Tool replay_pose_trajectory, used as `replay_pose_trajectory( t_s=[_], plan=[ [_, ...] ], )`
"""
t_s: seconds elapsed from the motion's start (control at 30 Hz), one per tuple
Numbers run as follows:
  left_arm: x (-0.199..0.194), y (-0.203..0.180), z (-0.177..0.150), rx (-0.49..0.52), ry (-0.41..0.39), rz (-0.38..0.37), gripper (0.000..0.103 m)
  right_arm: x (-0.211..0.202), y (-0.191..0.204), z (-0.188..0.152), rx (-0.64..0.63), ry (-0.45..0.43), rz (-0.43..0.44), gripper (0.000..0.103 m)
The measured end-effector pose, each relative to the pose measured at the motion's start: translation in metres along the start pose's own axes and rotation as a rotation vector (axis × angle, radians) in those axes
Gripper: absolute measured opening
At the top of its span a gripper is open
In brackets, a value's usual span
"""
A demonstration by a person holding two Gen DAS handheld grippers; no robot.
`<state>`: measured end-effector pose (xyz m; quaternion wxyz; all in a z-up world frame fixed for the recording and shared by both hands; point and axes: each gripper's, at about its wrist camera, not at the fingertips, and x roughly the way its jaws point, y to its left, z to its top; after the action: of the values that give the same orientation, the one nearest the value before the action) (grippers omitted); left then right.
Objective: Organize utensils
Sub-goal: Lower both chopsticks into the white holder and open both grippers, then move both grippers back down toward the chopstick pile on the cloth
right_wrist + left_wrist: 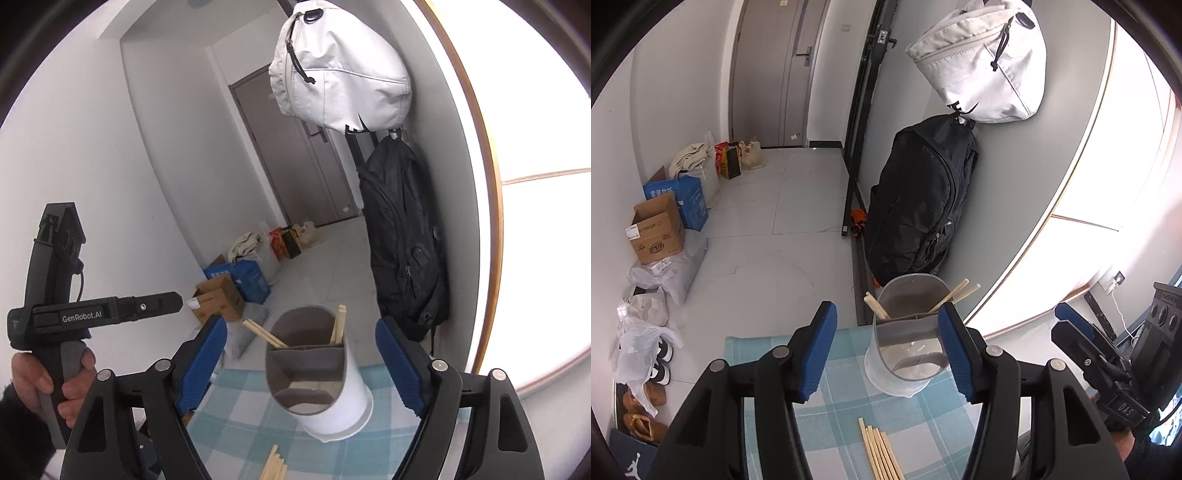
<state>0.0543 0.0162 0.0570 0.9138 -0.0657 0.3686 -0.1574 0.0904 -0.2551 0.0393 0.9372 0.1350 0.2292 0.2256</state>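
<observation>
A grey and white utensil holder [905,343] stands on a blue checked cloth [834,417], with chopsticks [955,293] leaning in its rear compartment. Several loose wooden chopsticks [881,454] lie on the cloth in front of it. My left gripper [886,350] is open and empty, its blue pads either side of the holder from above. In the right wrist view the holder [317,373] stands between the pads of my right gripper [299,369], which is open and empty. The loose chopsticks [273,465] show at the bottom edge.
A black backpack [919,199] and a white bag [982,62] hang on the wall behind the table. Cardboard boxes [657,229], bags and shoes line the floor at left. A bright window [1108,177] is at right.
</observation>
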Motion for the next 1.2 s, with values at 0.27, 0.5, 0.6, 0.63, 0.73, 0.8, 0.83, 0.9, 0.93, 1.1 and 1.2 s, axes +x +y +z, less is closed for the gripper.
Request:
replay_pose_trajectory(
  t_s=[0.27,0.5,0.6,0.63,0.73,0.8,0.83,0.9,0.93,1.1,1.2],
  plan=[
    [-0.02,0.007,-0.019,-0.029,-0.067,0.047,0.07,-0.017,0.029,-0.007,-0.058,-0.002,0.019,0.086],
    [-0.025,0.011,-0.042,-0.013,-0.111,0.078,0.077,-0.026,0.042,-0.024,-0.075,0.01,0.034,0.095],
    [-0.025,0.012,-0.054,-0.004,-0.136,0.1,0.079,-0.025,0.045,-0.034,-0.088,0.03,0.037,0.096],
    [-0.023,0.014,-0.059,-0.009,-0.141,0.106,0.079,-0.023,0.045,-0.039,-0.091,0.041,0.037,0.097],
    [-0.019,0.021,-0.073,-0.026,-0.167,0.102,0.079,-0.016,0.045,-0.053,-0.107,0.069,0.021,0.099],
    [-0.015,0.025,-0.082,-0.018,-0.175,0.124,0.079,-0.01,0.046,-0.065,-0.122,0.095,0.007,0.1],
    [-0.009,0.027,-0.086,-0.017,-0.166,0.138,0.079,-0.008,0.046,-0.071,-0.125,0.11,0.008,0.1],
    [0.0,0.036,-0.093,-0.043,-0.143,0.149,0.079,-0.002,0.045,-0.079,-0.133,0.141,0.004,0.1],
    [0.004,0.04,-0.097,-0.058,-0.13,0.147,0.079,0.003,0.045,-0.083,-0.141,0.161,0.0,0.1],
    [0.028,0.063,-0.112,-0.12,-0.048,0.145,0.079,0.035,0.042,-0.1,-0.151,0.289,-0.039,0.1],
    [0.033,0.074,-0.114,-0.152,-0.022,0.143,0.079,0.057,0.041,-0.111,-0.166,0.393,-0.067,0.1]
  ],
)
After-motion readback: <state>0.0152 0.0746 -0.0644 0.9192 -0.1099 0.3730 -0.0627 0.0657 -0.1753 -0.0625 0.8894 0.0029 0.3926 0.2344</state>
